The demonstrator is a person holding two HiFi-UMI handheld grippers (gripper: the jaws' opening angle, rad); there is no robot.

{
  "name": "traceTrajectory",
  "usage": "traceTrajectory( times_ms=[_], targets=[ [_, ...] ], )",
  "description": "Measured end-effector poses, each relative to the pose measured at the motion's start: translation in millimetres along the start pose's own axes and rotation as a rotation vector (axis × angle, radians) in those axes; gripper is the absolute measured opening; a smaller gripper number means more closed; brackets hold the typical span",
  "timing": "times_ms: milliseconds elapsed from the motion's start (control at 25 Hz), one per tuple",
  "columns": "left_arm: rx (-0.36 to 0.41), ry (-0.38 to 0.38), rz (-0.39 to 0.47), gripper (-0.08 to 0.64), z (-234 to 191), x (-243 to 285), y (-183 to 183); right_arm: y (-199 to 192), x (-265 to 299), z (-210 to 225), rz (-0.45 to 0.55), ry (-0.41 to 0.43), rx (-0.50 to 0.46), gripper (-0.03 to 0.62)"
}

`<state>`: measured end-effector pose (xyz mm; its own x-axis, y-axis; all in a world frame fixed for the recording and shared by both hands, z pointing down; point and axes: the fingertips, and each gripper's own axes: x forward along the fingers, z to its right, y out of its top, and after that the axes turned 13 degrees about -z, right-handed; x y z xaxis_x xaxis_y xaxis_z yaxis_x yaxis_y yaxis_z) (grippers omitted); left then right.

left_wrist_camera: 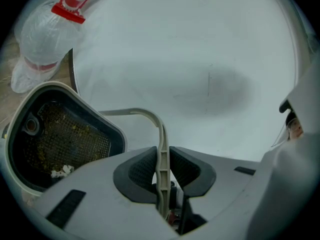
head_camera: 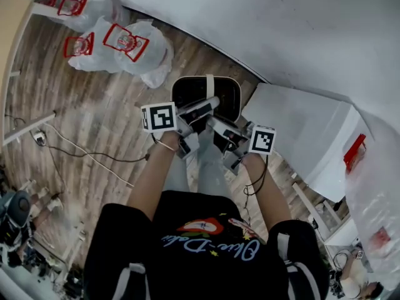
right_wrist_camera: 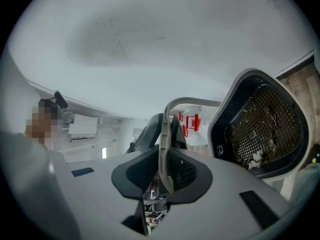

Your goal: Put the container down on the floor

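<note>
The container [head_camera: 206, 92] is a dark bin with a cream rim, a mesh bottom with some debris and a thin cream handle [head_camera: 210, 85]. It hangs in front of the person, over the wooden floor near the white wall. My left gripper [head_camera: 207, 105] and right gripper [head_camera: 214, 124] both reach in to the handle from either side. In the left gripper view my left gripper [left_wrist_camera: 162, 171] is shut on the handle [left_wrist_camera: 161, 144], with the container [left_wrist_camera: 60, 134] tilted at lower left. In the right gripper view my right gripper [right_wrist_camera: 164, 171] is shut on the handle [right_wrist_camera: 164, 134], with the container [right_wrist_camera: 260, 126] to its right.
White plastic bags with red print [head_camera: 122, 42] lie on the floor to the far left, one bag [left_wrist_camera: 45, 39] showing in the left gripper view. A white box [head_camera: 306, 130] stands right of the container. Cables [head_camera: 81, 155] trail across the wooden floor [head_camera: 94, 105] at left.
</note>
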<state>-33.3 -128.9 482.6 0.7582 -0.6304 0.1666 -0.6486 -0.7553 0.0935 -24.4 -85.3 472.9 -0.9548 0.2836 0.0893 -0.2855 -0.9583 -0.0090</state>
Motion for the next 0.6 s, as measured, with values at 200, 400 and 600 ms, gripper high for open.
traceTrajectory(
  times_ms=[200, 400, 600],
  targets=[
    [0.035, 0.038, -0.028, 0.071, -55, -3, 26, 12, 26, 55, -0.009, -0.017, 0.023, 0.057],
    [0.048, 0.057, -0.031, 0.071, -75, -5, 38, 21, 37, 71, -0.024, -0.036, 0.016, 0.057],
    [0.024, 0.05, -0.014, 0.071, -86, -5, 41, 23, 40, 82, -0.039, -0.058, 0.007, 0.057]
  ],
)
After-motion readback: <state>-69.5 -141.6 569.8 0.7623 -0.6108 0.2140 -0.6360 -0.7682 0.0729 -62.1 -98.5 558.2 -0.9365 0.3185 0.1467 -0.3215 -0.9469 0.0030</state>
